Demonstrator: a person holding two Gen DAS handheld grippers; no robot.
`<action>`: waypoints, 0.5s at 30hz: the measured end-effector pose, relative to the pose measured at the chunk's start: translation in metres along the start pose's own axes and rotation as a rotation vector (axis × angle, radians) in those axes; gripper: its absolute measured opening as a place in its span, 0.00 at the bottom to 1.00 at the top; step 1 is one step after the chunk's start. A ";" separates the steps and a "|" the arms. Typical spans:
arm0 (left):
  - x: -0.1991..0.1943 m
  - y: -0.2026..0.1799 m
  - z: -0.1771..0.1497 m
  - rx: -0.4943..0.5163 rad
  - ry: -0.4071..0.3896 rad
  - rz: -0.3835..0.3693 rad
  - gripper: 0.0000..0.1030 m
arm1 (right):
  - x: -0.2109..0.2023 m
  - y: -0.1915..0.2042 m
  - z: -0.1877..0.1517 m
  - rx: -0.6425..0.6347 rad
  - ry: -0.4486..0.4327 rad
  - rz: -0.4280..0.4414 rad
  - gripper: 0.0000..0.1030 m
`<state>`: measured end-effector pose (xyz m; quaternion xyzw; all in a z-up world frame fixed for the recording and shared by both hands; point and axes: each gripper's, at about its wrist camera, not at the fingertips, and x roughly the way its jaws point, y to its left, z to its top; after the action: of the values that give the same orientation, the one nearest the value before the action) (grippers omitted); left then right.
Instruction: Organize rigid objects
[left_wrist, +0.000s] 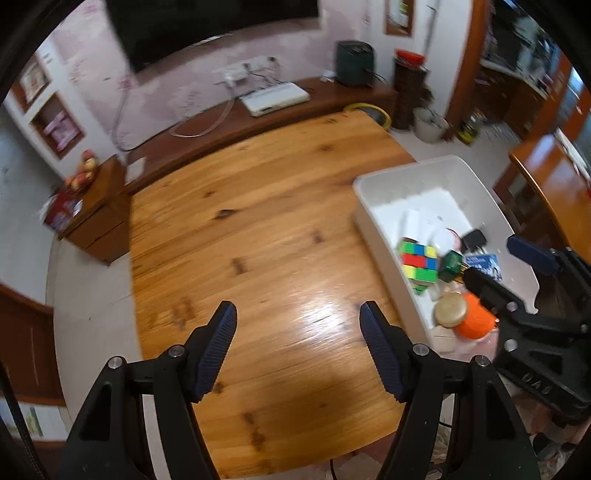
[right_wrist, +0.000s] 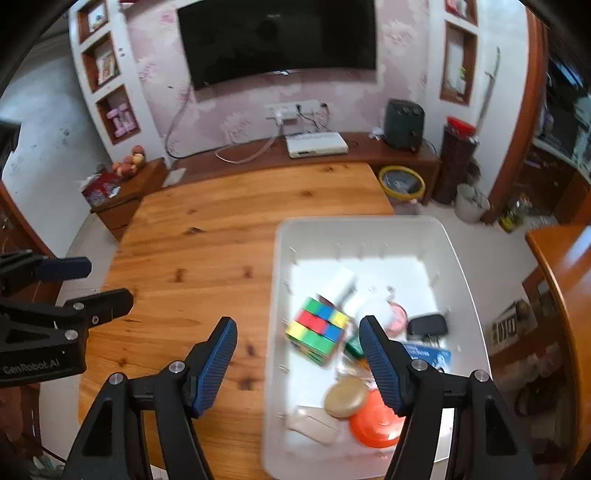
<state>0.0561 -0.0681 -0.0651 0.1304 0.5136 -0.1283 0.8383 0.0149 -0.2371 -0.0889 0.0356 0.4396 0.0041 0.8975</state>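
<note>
1. Hovering over the wooden table (left_wrist: 258, 206): left gripper (left_wrist: 297, 314), jaws parted, nothing between them.
2. Right gripper (right_wrist: 298, 328) likewise parted and empty.
3. White bin (right_wrist: 369, 229) sits below and ahead of the right gripper, off to the right of the left one.
4. Inside the bin: multicolour cube (right_wrist: 317, 328), orange disc (right_wrist: 375, 421), tan round lid (right_wrist: 345, 397), black case (right_wrist: 426, 325), slightly blurred.

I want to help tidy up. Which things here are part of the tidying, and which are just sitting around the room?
Part of the tidying:
white bin
colour cube
orange lid
round tan lid
black case
blue card

Just sitting around:
television
white box
yellow basin
dark heater
</note>
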 end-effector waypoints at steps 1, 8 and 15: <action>-0.005 0.008 -0.003 -0.019 -0.006 0.005 0.70 | -0.005 0.007 0.003 -0.010 -0.012 0.003 0.68; -0.032 0.053 -0.024 -0.158 -0.053 0.031 0.70 | -0.037 0.052 0.021 -0.047 -0.067 0.063 0.68; -0.058 0.072 -0.046 -0.254 -0.112 0.052 0.70 | -0.068 0.081 0.021 -0.024 -0.070 0.138 0.73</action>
<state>0.0173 0.0198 -0.0273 0.0290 0.4745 -0.0476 0.8785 -0.0084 -0.1597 -0.0175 0.0550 0.4043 0.0700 0.9103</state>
